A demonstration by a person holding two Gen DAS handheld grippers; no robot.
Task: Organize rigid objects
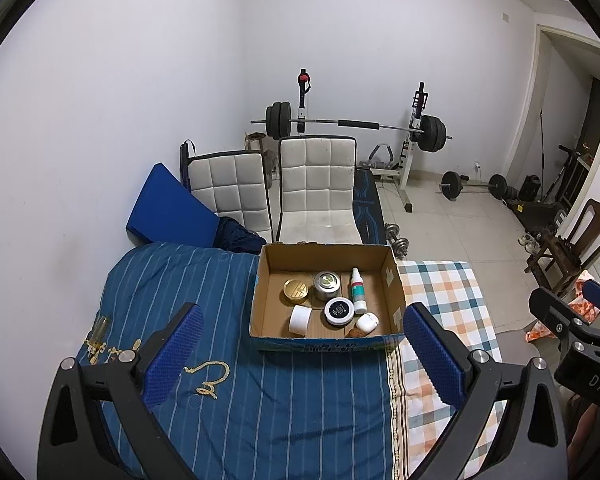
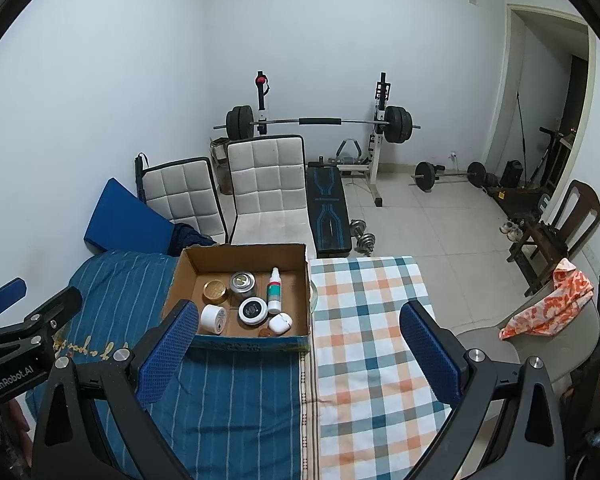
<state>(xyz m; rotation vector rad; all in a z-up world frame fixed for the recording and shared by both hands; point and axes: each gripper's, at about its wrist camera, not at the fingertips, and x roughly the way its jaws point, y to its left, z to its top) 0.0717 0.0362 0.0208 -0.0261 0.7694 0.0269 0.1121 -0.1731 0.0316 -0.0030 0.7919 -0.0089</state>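
Note:
An open cardboard box [image 1: 392, 280] [image 2: 180, 280] rests on the blue striped bedspread. Inside lie a gold compact [image 1: 295, 290] [image 2: 215, 291], a silver tin [image 1: 326, 285] [image 2: 242, 283], a white spray bottle with a teal label [image 1: 357, 290] [image 2: 274, 290], a black-lidded jar [image 1: 339, 311] [image 2: 252, 311], a white jar [image 1: 299, 320] [image 2: 213, 319] and a small white case [image 1: 367, 321] [image 2: 280, 323]. My left gripper [image 1: 304, 356] hovers open in front of the box, nothing between its fingers. My right gripper [image 2: 296, 352] is open too, over the box's near right corner and the plaid cloth.
A gold chain [image 1: 210, 378] and small gold trinkets [image 1: 100, 340] lie on the bedspread at the left. A plaid cloth [image 2: 372, 320] covers the bed's right side. Two white padded chairs [image 1: 316, 188], a barbell rack [image 1: 356, 124] and a wooden chair [image 2: 556, 224] stand beyond.

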